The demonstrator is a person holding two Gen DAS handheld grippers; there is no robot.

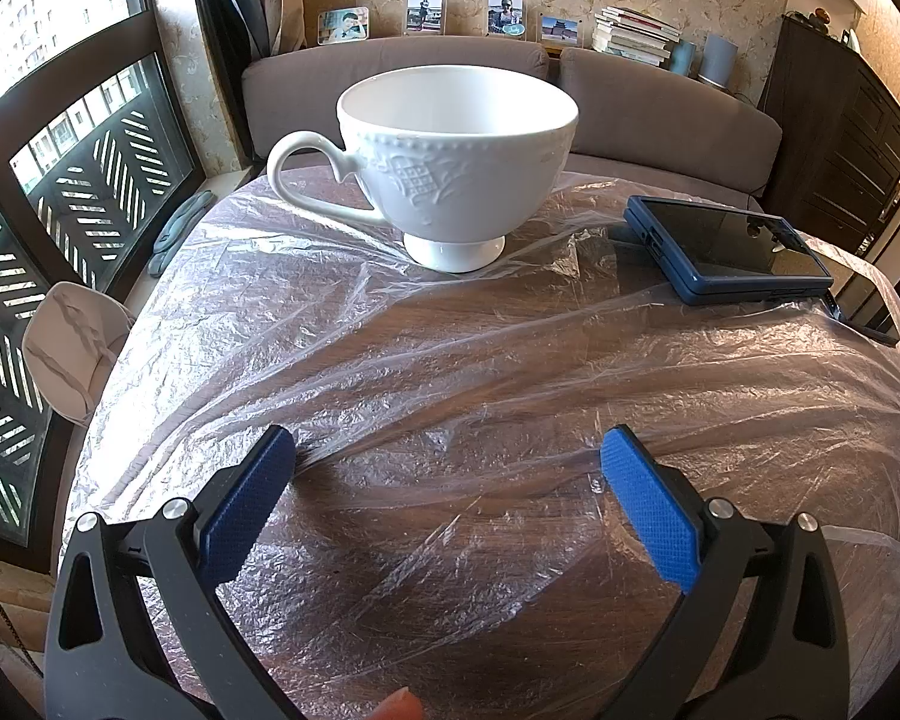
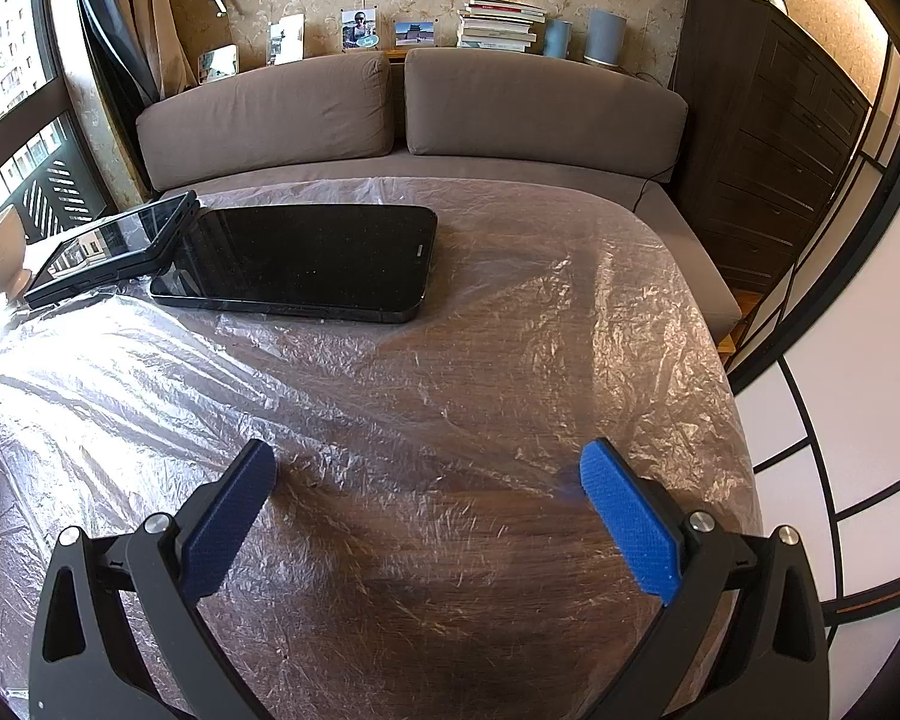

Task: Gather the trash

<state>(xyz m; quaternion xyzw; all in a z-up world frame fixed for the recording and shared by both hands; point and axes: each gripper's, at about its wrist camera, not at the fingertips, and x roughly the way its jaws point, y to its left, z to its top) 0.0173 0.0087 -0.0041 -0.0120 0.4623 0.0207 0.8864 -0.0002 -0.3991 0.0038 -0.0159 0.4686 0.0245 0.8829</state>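
Note:
A thin, crinkled clear plastic sheet covers the wooden table top; the right wrist view shows it too, as the plastic sheet. My left gripper stands open just above the sheet, with nothing between its blue pads. My right gripper is open as well, low over the sheet near the table's right side, and holds nothing. A white embossed teacup stands on the sheet ahead of the left gripper.
A blue-cased device lies right of the cup, and a black phone lies beside the same device. A brown sofa runs behind the table. Windows at left, a dark cabinet at right. A fingertip shows at the bottom edge.

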